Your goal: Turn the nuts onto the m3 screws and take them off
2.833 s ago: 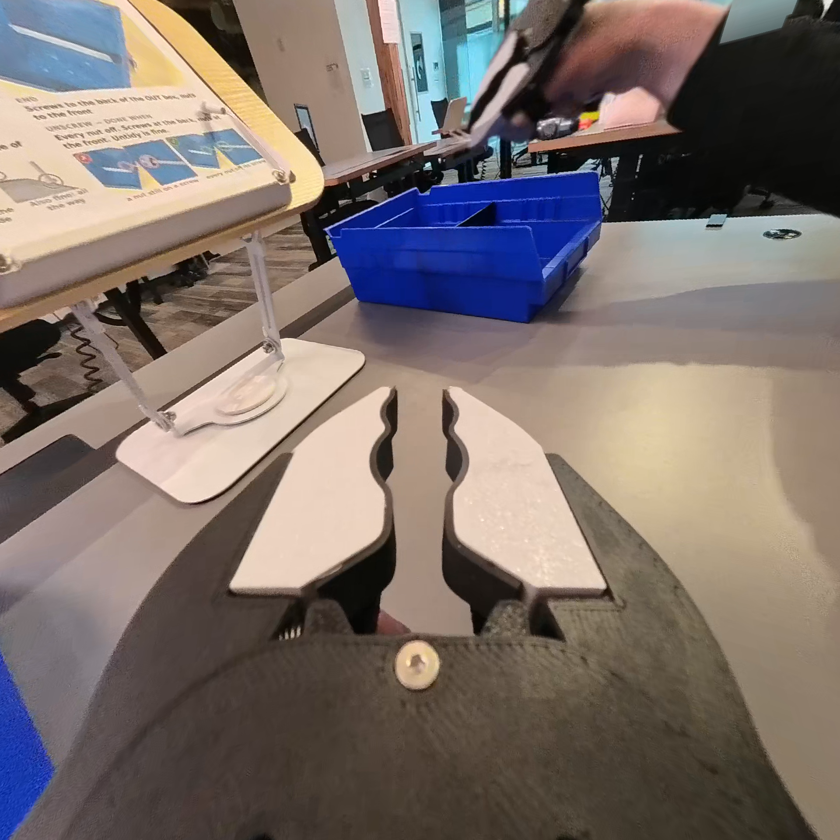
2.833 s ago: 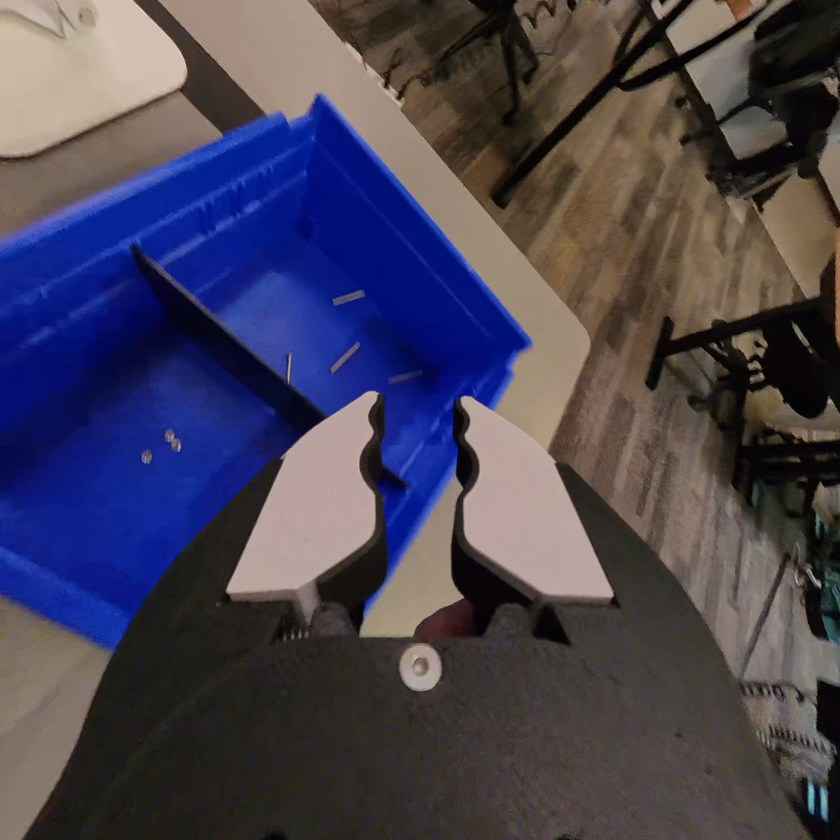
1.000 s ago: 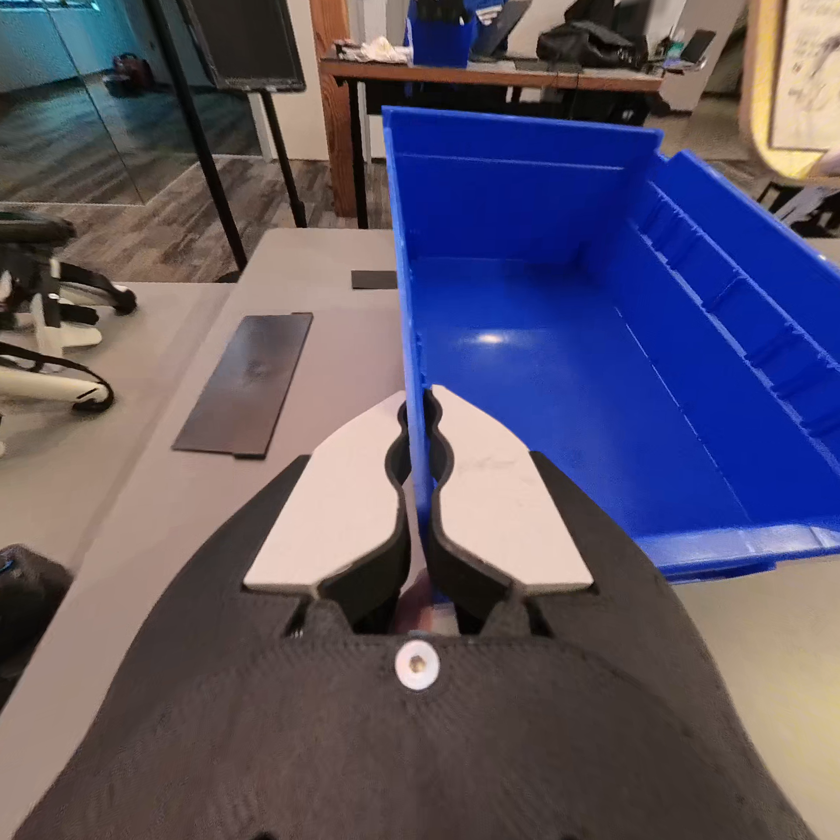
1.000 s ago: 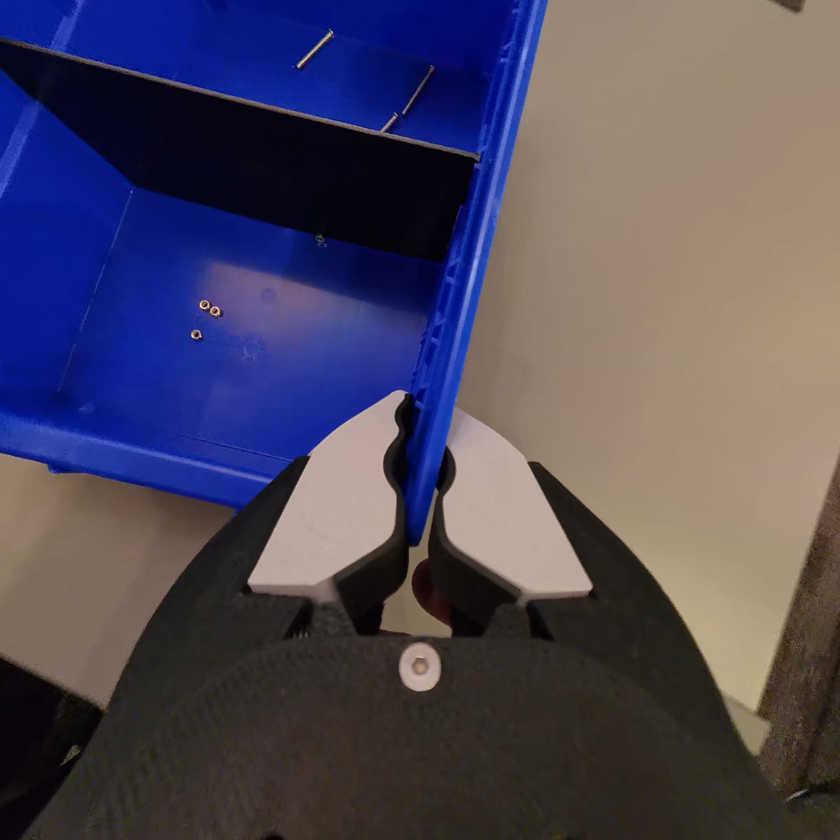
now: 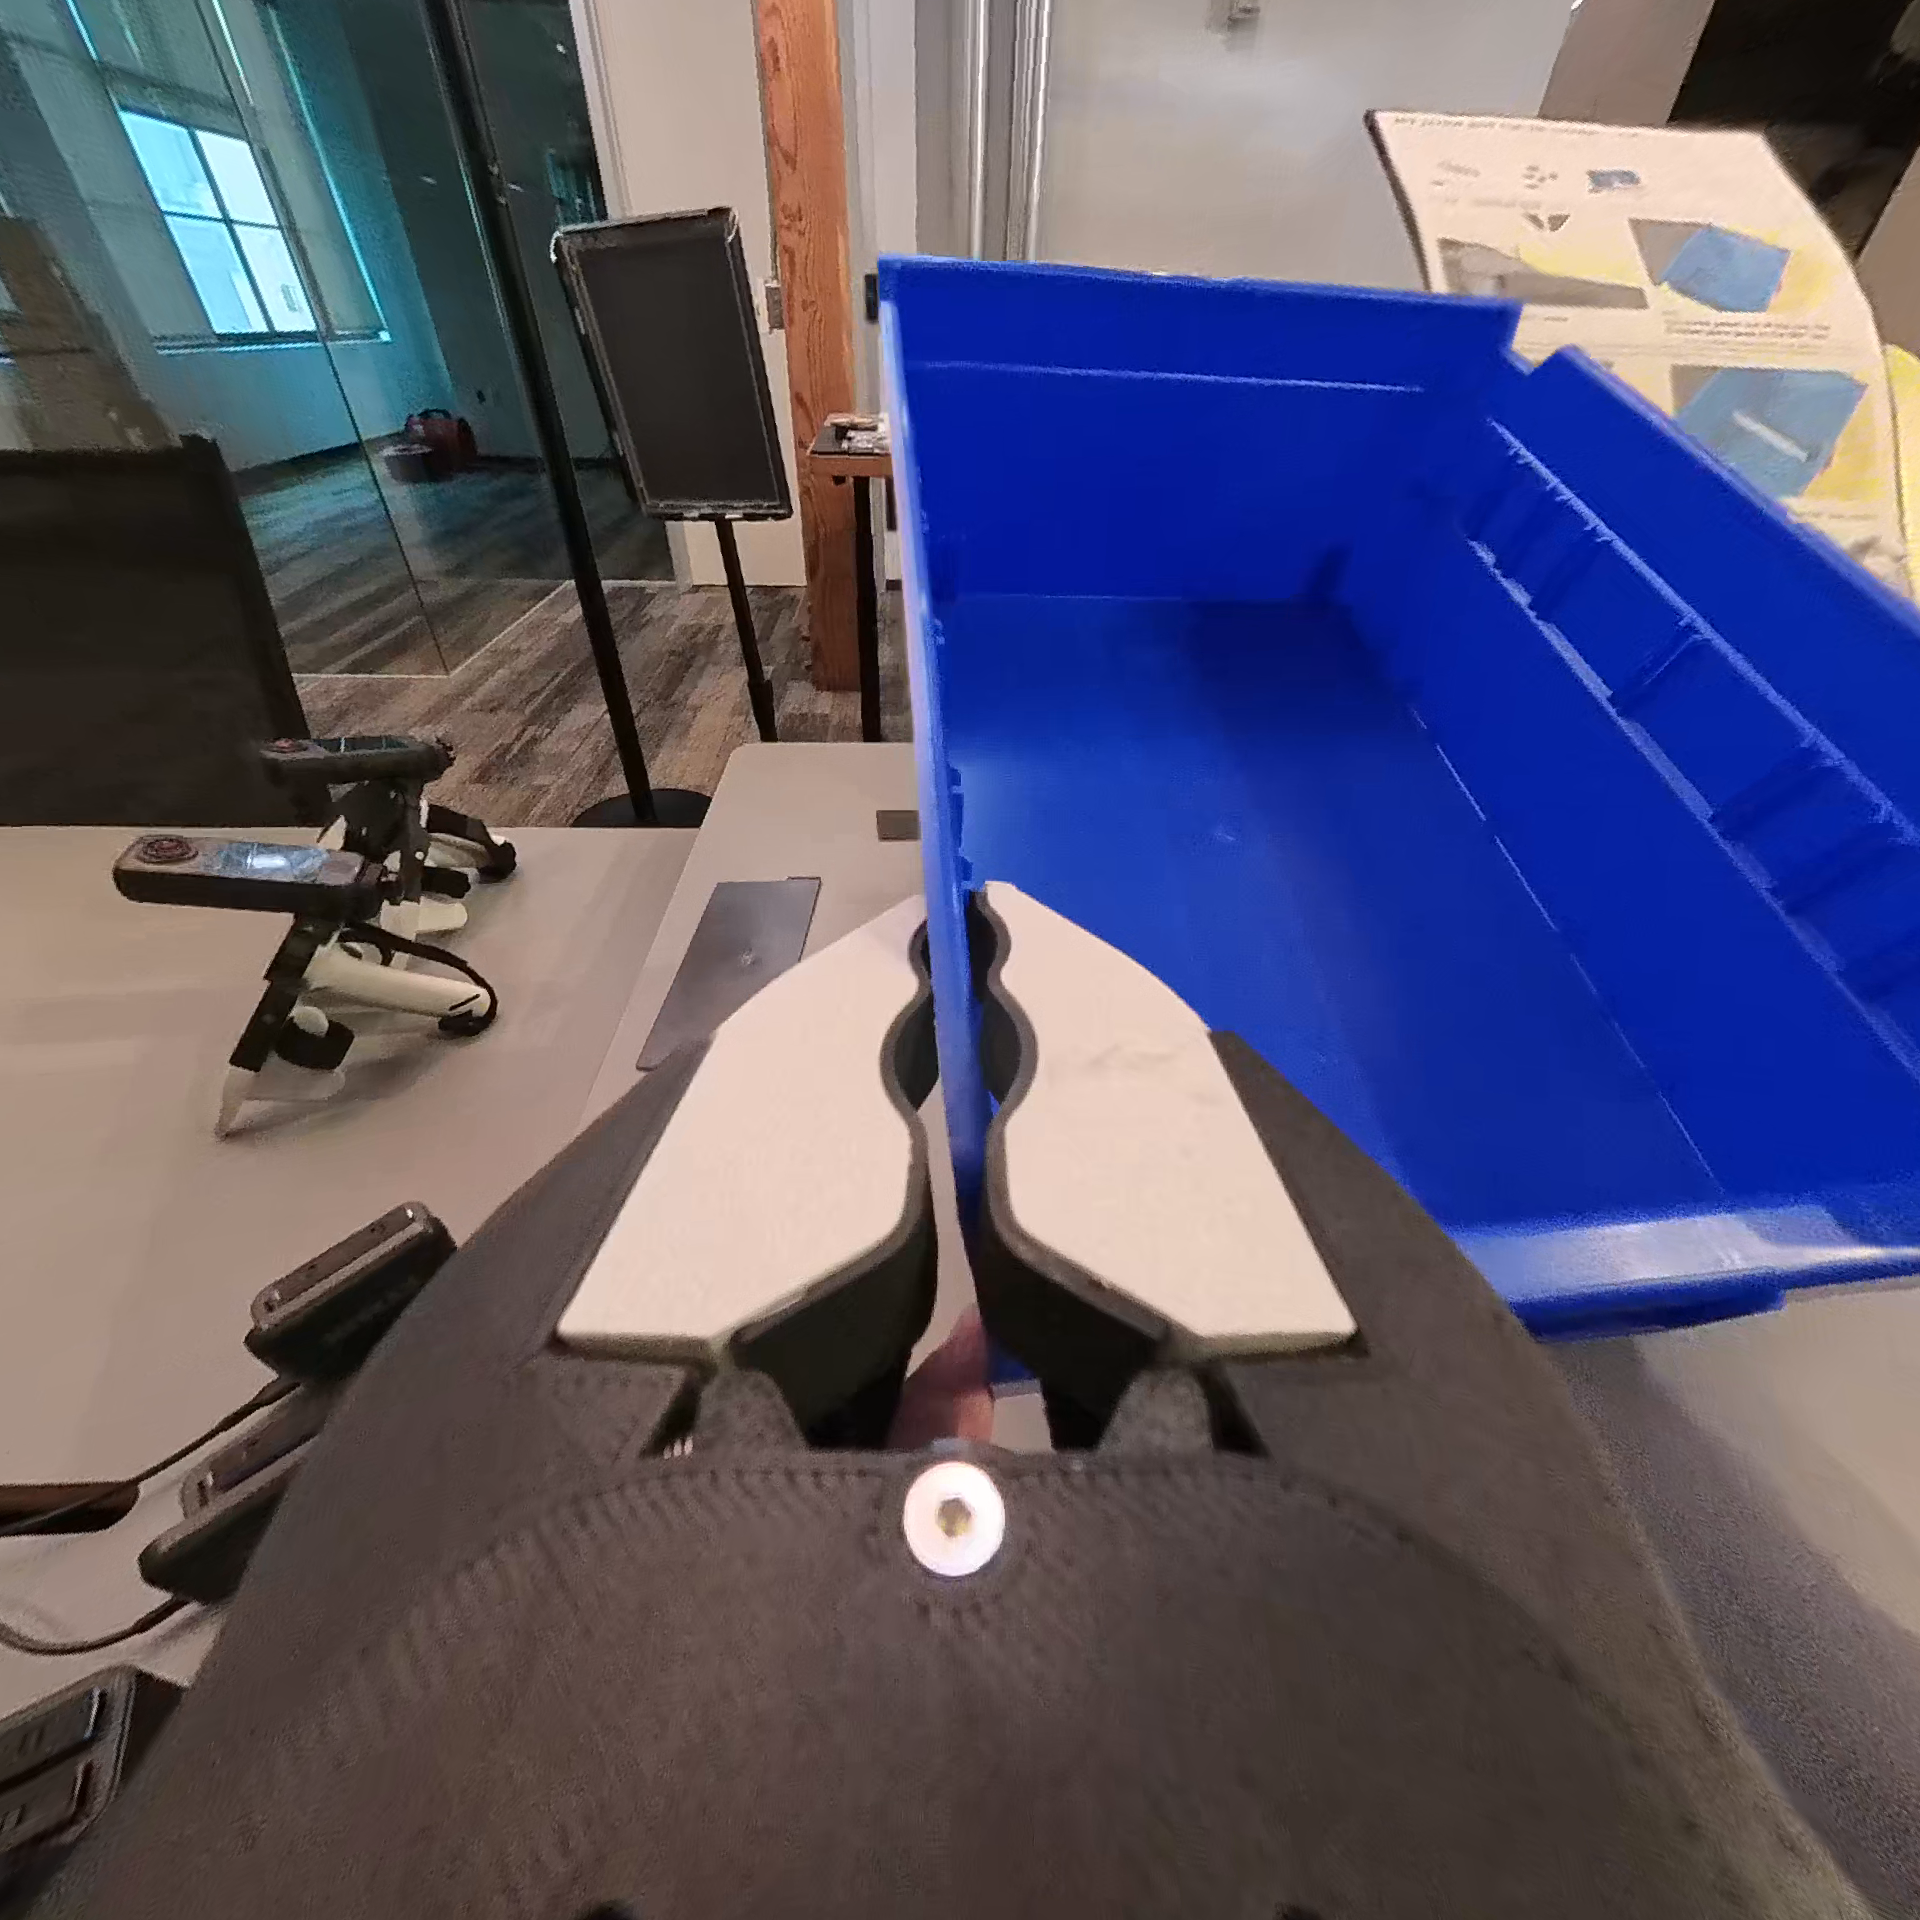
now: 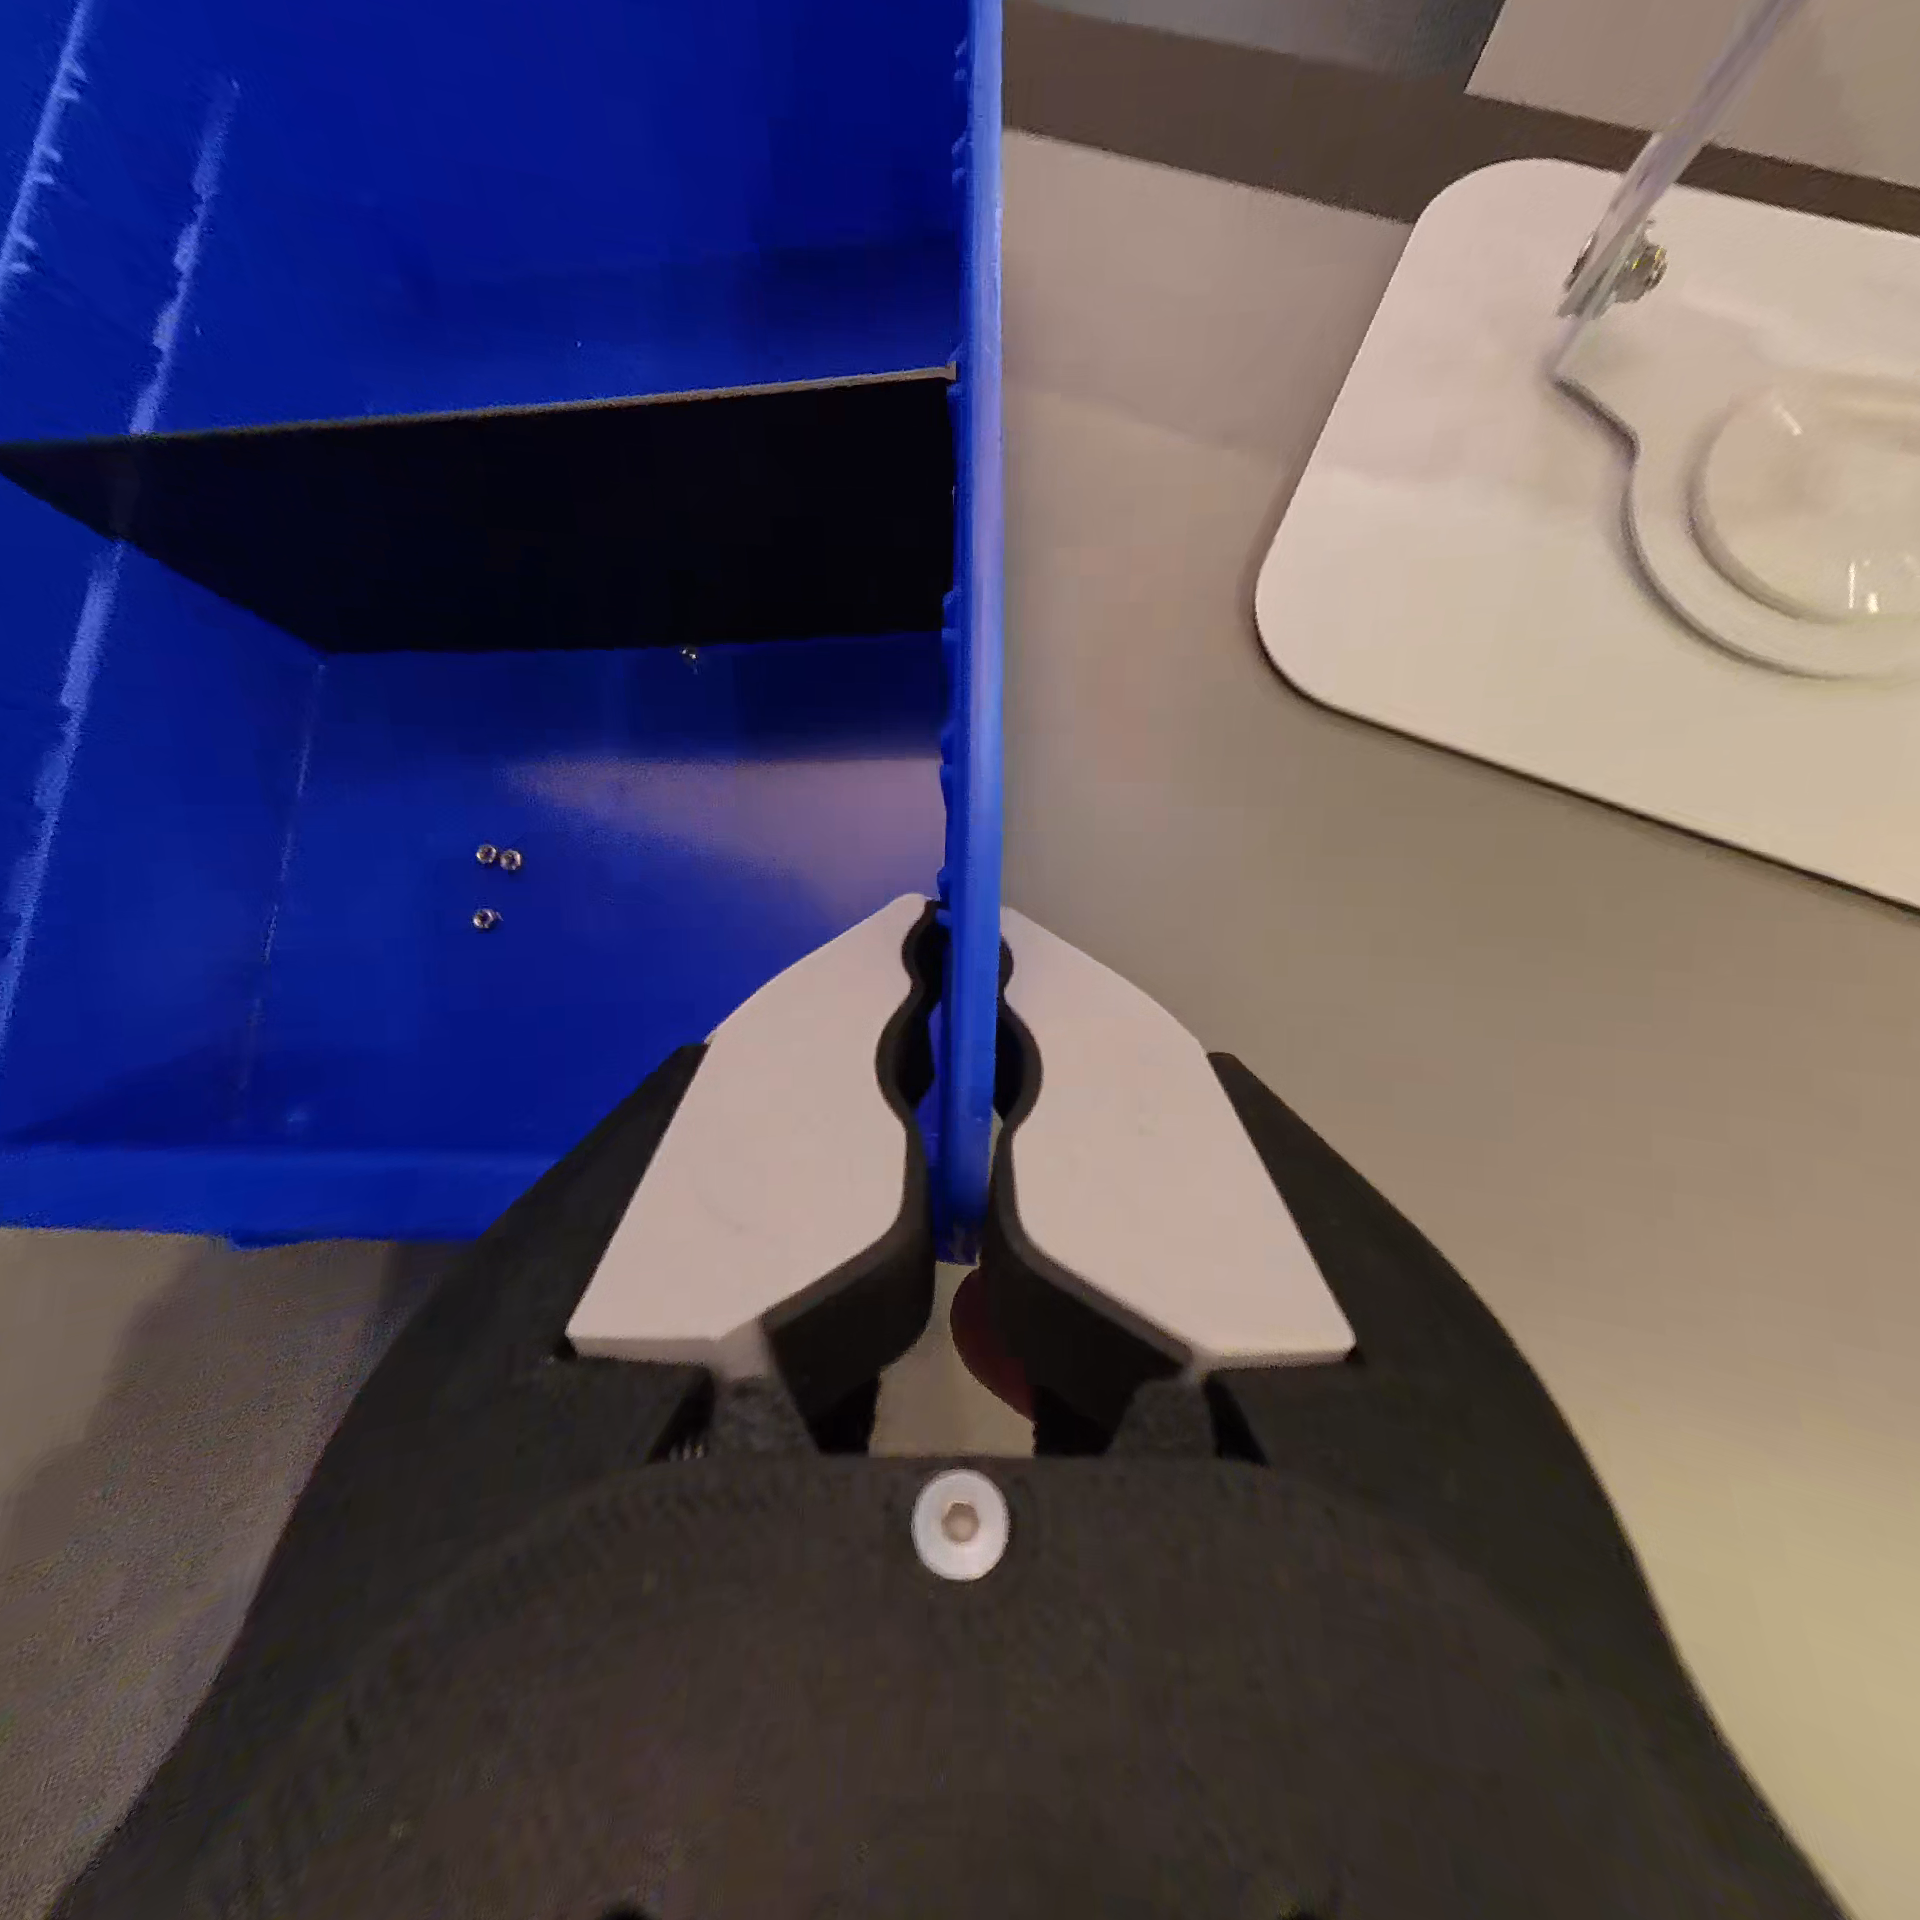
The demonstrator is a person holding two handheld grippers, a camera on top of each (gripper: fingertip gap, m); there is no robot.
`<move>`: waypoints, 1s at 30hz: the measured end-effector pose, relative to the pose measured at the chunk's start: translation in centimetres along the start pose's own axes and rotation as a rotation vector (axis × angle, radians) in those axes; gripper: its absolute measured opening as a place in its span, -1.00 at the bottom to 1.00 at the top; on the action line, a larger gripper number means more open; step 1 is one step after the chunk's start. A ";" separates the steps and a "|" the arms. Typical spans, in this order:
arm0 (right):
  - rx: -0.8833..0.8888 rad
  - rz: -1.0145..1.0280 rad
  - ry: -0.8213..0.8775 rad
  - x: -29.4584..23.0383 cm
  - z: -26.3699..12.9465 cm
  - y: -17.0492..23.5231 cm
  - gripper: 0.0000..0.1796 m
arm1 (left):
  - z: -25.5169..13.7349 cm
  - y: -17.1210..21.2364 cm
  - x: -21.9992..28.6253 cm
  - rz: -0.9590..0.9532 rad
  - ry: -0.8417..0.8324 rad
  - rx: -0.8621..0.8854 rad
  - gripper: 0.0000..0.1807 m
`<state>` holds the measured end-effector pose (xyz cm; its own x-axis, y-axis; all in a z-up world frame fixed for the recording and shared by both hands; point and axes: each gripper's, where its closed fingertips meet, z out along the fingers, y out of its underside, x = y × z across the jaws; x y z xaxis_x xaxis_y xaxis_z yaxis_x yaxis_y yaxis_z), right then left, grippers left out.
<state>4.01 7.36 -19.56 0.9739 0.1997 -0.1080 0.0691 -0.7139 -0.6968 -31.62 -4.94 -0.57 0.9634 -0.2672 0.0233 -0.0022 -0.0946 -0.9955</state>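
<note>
While you hold both tools closed, note the grey tabletop [image 6: 1299,935] carrying two bins. Your left gripper [image 5: 951,1039] pinches the side wall of an empty blue plastic bin [image 5: 1299,883], its two fingers closed to the wall's thickness, one outside and one inside; the bin looks tilted, probably lifted for repositioning. Your right gripper [image 6: 961,1039] clamps the right-hand wall of a second blue plastic bin [image 6: 982,520] in the same straddling way, near its front corner, which gives leverage to drag or steer it. A black flat divider [image 6: 520,520] splits this bin crosswise, apparently to keep parts sorted. Beside the bin stands the white rounded base of a document stand [image 6: 1558,520], clear of your path. Three small silver nuts [image 6: 494,878] lie loose on the near compartment's floor, two touching and one just apart; a fourth speck [image 6: 689,655] sits at the divider's foot. No screws show here; they may lie behind the divider. Neither gripper holds a nut or screw, so threading is not yet begun.
</note>
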 end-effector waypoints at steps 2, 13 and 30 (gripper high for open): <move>0.023 0.062 0.006 -1.4 1.4 -1.2 -0.94 | 0.0 -0.4 0.3 0.006 0.006 0.011 -0.98; 0.316 0.200 -0.307 -4.6 -7.1 -4.6 -0.47 | 1.2 -1.7 8.1 0.041 0.133 0.068 -0.98; 0.986 0.455 -0.072 31.7 -40.1 4.6 -0.34 | 12.3 3.4 54.3 0.003 0.645 0.035 -0.97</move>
<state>43.90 -16.54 2.26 0.8473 0.1142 -0.5187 -0.5299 0.1150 -0.8402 24.03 -7.96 -3.86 0.6082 -0.7915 0.0604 0.0151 -0.0646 -0.9978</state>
